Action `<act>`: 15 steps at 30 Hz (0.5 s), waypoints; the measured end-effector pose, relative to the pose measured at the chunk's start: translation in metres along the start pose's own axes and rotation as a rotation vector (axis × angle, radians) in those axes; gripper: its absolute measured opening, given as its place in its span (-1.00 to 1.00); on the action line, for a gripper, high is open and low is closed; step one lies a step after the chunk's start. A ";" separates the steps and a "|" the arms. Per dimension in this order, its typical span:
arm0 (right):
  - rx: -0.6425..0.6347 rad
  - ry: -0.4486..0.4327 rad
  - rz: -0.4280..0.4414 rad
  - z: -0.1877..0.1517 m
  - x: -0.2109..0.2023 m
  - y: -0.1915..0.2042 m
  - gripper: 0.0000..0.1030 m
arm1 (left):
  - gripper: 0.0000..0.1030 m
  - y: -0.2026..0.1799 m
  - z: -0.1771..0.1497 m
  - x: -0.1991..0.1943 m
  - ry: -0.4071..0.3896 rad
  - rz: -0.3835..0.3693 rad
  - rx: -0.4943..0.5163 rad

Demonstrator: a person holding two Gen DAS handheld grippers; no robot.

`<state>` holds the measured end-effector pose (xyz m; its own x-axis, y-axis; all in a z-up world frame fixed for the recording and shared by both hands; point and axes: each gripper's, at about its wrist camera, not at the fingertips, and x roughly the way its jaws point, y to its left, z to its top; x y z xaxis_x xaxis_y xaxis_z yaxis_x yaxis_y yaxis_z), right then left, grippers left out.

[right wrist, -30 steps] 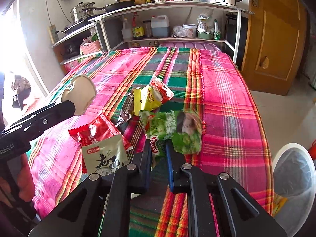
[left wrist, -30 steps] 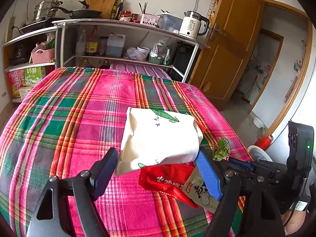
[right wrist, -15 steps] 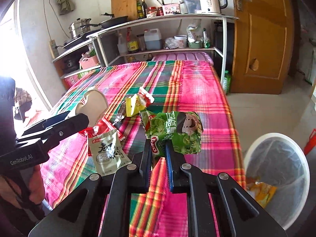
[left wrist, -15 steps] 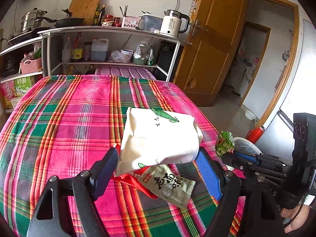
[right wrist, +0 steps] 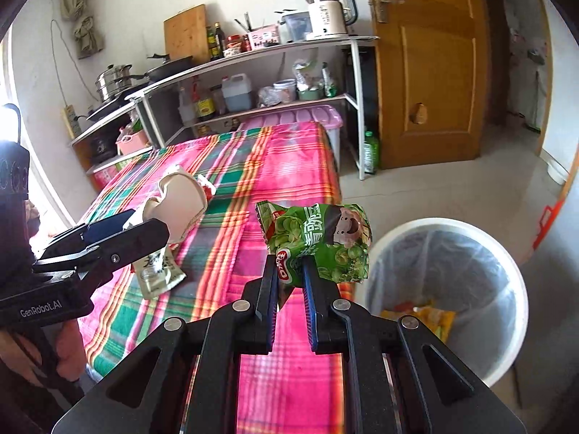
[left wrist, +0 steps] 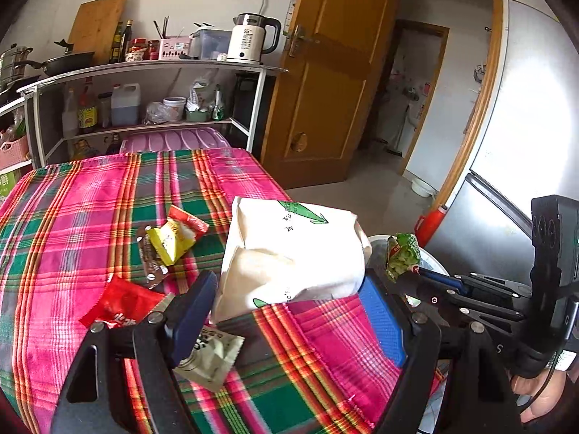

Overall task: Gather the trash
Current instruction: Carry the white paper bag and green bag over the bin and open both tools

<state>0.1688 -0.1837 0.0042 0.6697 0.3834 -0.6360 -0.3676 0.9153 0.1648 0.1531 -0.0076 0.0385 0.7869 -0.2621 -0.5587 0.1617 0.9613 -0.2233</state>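
the left gripper (left wrist: 289, 289) pinches a white bag (left wrist: 293, 253) between its two fingers, filling the centre of the left wrist view and held above the plaid tablecloth (left wrist: 90, 199). in the right wrist view the same bag (right wrist: 177, 202) shows at left centre, clamped in the left gripper (right wrist: 144, 228).

the right gripper (right wrist: 291, 282) is pressed together on the lower edge of a green snack bag (right wrist: 318, 242), which stands up from the fingers at the centre of the frame – over the table edge, just left of the white bin (right wrist: 517, 289). the bin sits at lower right with a clear liner and some yellow wrappers (right wrist: 419, 316) inside.

on the cloth, left of centre in the left wrist view, lie a yellow wrapper (left wrist: 170, 242), a dark wrapper (left wrist: 150, 260) touching it, and a red packet (left wrist: 123, 302). a pale green sachet (left wrist: 210, 356) lies partly under the left finger, lower centre. the green snack bag (left wrist: 401, 256) shows at right centre, in the right gripper (left wrist: 423, 275).
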 end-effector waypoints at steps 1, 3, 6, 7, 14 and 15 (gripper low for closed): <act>0.008 -0.003 -0.006 -0.001 -0.003 -0.006 -0.74 | 0.58 -0.006 0.001 0.001 0.000 -0.006 0.008; 0.023 -0.009 -0.018 -0.003 -0.007 -0.015 -0.74 | 0.58 -0.015 0.003 0.005 0.004 -0.020 0.022; 0.047 -0.018 -0.037 -0.006 -0.015 -0.030 -0.74 | 0.58 -0.029 0.004 0.010 0.009 -0.037 0.040; 0.054 -0.020 -0.042 -0.008 -0.017 -0.034 -0.74 | 0.58 -0.034 0.004 0.012 0.012 -0.042 0.045; 0.107 -0.037 -0.081 -0.014 -0.031 -0.063 -0.74 | 0.58 -0.065 0.005 0.026 0.021 -0.080 0.079; 0.115 -0.039 -0.087 -0.015 -0.033 -0.068 -0.74 | 0.58 -0.070 0.005 0.028 0.021 -0.086 0.085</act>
<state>0.1617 -0.2605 0.0029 0.7212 0.3044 -0.6222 -0.2324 0.9525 0.1966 0.1668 -0.0815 0.0427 0.7553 -0.3448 -0.5573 0.2785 0.9387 -0.2033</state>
